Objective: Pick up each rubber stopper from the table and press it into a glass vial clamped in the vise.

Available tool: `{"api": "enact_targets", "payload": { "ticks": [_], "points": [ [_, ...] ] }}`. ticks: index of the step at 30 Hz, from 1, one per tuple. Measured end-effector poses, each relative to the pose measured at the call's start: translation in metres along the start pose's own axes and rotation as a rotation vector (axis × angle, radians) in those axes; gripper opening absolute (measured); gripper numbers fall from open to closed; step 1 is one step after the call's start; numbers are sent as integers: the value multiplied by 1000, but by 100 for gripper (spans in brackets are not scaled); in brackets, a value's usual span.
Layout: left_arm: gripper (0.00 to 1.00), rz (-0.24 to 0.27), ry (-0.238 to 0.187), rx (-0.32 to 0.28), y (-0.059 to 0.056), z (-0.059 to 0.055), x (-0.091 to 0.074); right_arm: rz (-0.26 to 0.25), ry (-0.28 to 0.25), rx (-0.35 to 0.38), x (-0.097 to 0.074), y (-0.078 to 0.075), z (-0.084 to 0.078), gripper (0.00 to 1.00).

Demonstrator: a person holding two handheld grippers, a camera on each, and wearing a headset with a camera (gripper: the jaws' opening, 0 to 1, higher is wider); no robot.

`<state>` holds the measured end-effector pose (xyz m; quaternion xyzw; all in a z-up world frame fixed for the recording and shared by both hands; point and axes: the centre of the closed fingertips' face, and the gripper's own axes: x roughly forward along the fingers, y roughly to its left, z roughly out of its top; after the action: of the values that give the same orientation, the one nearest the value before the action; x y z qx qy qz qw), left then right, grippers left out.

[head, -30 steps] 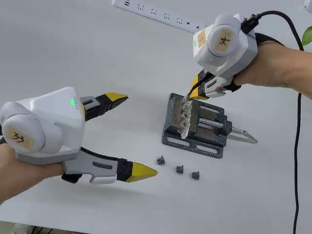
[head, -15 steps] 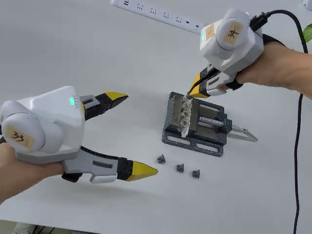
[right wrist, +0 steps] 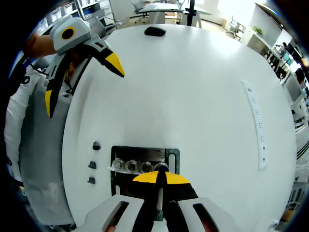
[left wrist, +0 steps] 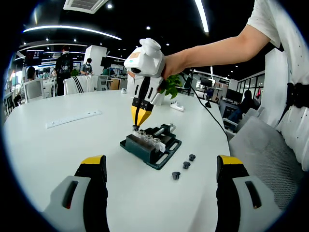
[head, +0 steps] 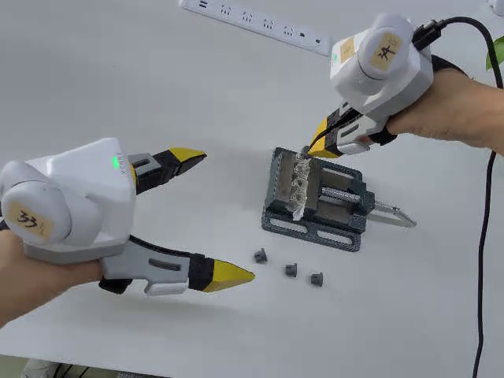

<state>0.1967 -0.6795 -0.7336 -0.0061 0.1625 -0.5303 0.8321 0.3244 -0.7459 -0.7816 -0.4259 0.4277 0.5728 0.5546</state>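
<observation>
While the left gripper [head: 224,215] hovers nearest over the desk [head: 157,79], jaws spread wide with nothing between them, three loose rubber stoppers [head: 290,271] lie in a short row on the desk just in front of the vise [head: 346,206]. Glass vials [head: 298,187] stand upright in a row, clamped in the vise; the far-end one carries a dark stopper [right wrist: 161,167] in its mouth. Right gripper [head: 311,150] hangs directly above that end vial, jaws closed together, tips at the stopper, contact not resolvable; a white power strip [head: 252,22] lies beyond, well apart.
</observation>
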Motion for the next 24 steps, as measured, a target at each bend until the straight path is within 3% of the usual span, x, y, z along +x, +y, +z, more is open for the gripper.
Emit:
{"api": "enact_targets", "payload": {
  "ticks": [10, 24],
  "points": [
    [94, -4, -1, -1, -1, 0, 1, 3, -15, 19, 1, -1, 3, 0],
    [94, -5, -7, -5, -1, 1, 2, 5, 14, -3, 1, 0, 2, 0]
  ]
}}
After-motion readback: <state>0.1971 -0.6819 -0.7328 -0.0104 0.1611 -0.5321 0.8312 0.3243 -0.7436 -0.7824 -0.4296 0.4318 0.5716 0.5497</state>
